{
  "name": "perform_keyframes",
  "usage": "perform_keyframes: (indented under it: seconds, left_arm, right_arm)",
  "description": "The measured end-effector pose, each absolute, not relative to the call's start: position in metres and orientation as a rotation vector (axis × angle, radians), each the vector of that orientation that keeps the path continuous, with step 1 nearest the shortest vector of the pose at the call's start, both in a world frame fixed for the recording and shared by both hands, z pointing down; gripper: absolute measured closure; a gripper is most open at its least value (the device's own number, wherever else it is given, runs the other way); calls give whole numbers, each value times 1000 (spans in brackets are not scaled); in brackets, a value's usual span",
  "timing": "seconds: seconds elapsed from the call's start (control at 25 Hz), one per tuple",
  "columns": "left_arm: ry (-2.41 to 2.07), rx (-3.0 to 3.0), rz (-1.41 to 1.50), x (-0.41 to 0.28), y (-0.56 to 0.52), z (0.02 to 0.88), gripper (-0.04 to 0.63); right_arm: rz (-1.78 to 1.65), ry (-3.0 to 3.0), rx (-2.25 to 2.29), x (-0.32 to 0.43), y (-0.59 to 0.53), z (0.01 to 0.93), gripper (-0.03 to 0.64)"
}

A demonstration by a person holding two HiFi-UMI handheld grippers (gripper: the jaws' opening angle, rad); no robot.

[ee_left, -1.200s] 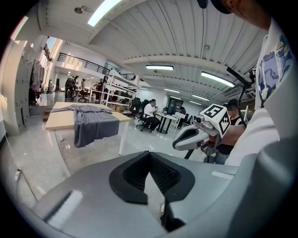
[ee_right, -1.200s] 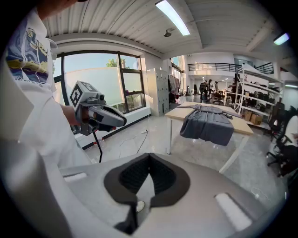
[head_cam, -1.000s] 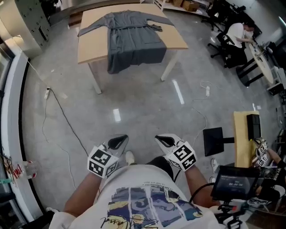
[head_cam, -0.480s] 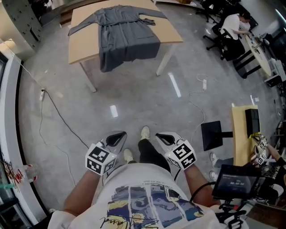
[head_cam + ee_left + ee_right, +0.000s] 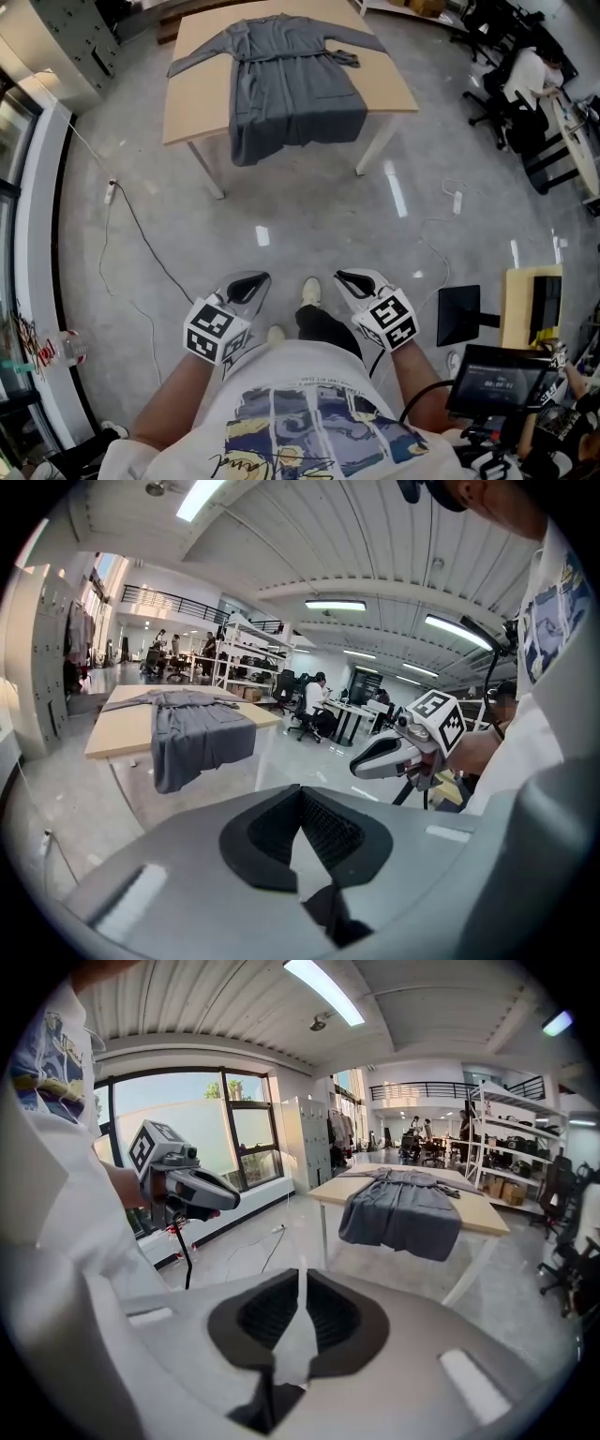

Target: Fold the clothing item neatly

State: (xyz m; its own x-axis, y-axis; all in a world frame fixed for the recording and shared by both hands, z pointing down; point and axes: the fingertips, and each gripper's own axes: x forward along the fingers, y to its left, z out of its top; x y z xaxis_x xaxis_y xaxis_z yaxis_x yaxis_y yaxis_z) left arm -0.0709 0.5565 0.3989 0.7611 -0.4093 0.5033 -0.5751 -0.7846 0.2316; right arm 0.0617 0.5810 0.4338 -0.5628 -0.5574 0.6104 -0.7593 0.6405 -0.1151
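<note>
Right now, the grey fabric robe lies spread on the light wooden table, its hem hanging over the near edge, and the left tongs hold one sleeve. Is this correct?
No: the left tongs hold no sleeve; they are shut, empty and far from the light wooden table, as the left gripper view shows. The grey fabric robe lies spread there, hem over the near edge.

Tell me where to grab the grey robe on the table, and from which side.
Grip the grey robe by its hem, which hangs free over the table's near edge. Come in from that near side: there the cloth can be pinched on both faces, whereas the rest lies flat on the top. Its two corners are probably the best spots.
</note>
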Motion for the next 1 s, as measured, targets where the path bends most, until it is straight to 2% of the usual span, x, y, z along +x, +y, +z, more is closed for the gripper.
perform_keyframes:
  seconds: [0.56,1.0]
  left_arm:
    - [-937,2554,616,11,431,394,592]
    - [-997,2548,595,-6,405,378,577]
  right_arm:
    - [471,-2377,930,153,454,450,589]
    - [491,-2381,978,149,430,445,563]
